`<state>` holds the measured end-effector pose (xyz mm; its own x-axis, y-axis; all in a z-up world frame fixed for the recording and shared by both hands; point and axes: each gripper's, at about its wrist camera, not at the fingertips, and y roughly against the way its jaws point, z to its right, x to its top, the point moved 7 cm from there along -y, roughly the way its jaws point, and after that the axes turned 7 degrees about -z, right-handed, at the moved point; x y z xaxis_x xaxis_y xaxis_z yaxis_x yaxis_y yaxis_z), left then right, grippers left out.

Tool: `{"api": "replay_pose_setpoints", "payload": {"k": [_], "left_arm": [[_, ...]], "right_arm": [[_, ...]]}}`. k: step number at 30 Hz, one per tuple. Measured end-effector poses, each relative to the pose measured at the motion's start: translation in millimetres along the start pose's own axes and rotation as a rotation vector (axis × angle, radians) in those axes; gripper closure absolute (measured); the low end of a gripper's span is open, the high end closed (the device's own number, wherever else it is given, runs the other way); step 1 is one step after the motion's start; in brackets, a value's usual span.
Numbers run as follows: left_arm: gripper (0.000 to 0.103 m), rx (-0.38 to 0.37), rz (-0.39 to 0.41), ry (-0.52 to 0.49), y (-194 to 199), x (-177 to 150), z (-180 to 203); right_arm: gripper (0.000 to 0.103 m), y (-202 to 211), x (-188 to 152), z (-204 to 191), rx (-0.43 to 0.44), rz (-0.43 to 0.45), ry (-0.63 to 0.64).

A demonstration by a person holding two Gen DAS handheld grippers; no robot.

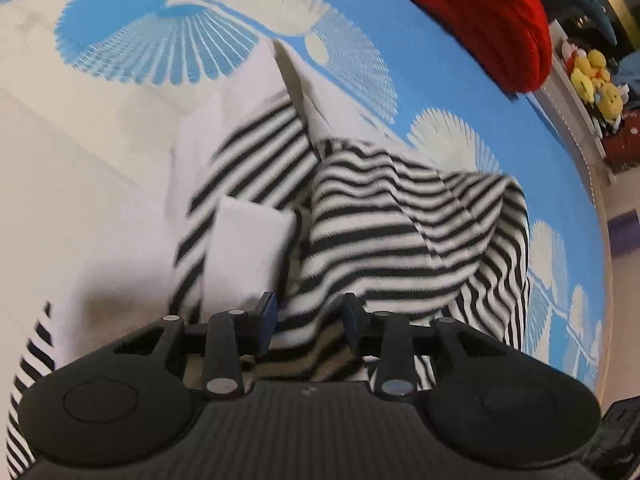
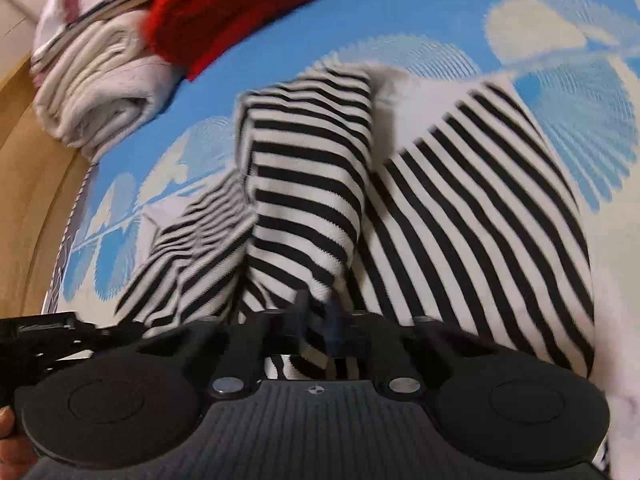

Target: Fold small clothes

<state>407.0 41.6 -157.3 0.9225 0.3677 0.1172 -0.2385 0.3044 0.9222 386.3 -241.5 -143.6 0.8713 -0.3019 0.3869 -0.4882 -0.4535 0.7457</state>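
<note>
A black-and-white striped garment (image 1: 380, 220) with white panels (image 1: 248, 248) lies rumpled on a blue bedsheet with white fan shapes (image 1: 120, 40). My left gripper (image 1: 309, 318) hovers at its near edge. Its blue pads (image 1: 266, 316) stand apart, and the striped cloth lies loose under the gap. In the right wrist view the same garment (image 2: 480, 220) spreads ahead. A narrow striped fold (image 2: 308, 180) runs up to my right gripper (image 2: 318, 316), whose fingers are shut together on the cloth.
A red knitted piece (image 1: 480, 12) (image 2: 240, 12) lies at the far side of the bed. Folded white clothes (image 2: 92, 92) are stacked beside it. Yellow plush toys (image 1: 596, 76) sit on a shelf past the bed edge. A wooden surface (image 2: 24, 200) borders the bed.
</note>
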Motion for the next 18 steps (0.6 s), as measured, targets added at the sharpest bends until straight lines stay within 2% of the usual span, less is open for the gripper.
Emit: {"api": "replay_pose_setpoints", "payload": {"k": [1,2,4,6,7,8,9,11,13,14,15,17,18], "left_arm": [[0.087,-0.004,0.012,-0.013,1,0,2],[0.095,-0.014,0.040,-0.016,6,2,4],[0.099,-0.052,0.136,-0.015,23,8,6],[0.099,-0.095,0.229,-0.047,43,16,11],[0.099,-0.108,0.255,-0.066,51,18,12],[0.099,-0.112,0.266,-0.078,55,19,11],[0.102,-0.100,0.261,-0.080,56,19,8],[0.102,-0.045,0.218,-0.064,49,18,-5],[0.101,0.032,0.129,-0.022,35,15,-27],[0.100,0.060,0.087,0.012,30,14,-38],[0.098,0.059,0.061,0.055,26,12,-46],[0.086,-0.028,0.038,0.108,27,10,-52],[0.069,-0.068,0.038,0.105,29,10,-48]], "right_arm": [[0.102,9,4,-3,0.013,0.033,0.008],[0.102,21,9,-4,0.043,0.075,0.001],[0.102,64,27,-13,0.133,0.216,-0.012],[0.102,123,41,-24,0.224,0.390,0.066],[0.102,143,42,-28,0.248,0.433,0.119],[0.102,155,39,-29,0.254,0.440,0.166],[0.102,153,33,-26,0.239,0.382,0.191],[0.102,113,9,-12,0.158,0.094,0.194],[0.102,64,-28,14,-0.043,-0.171,0.196],[0.099,48,-41,24,-0.137,-0.236,0.223],[0.096,43,-43,26,-0.169,-0.238,0.238],[0.095,48,-34,24,-0.129,-0.178,0.198],[0.090,54,-24,22,-0.090,-0.130,0.163]]}}
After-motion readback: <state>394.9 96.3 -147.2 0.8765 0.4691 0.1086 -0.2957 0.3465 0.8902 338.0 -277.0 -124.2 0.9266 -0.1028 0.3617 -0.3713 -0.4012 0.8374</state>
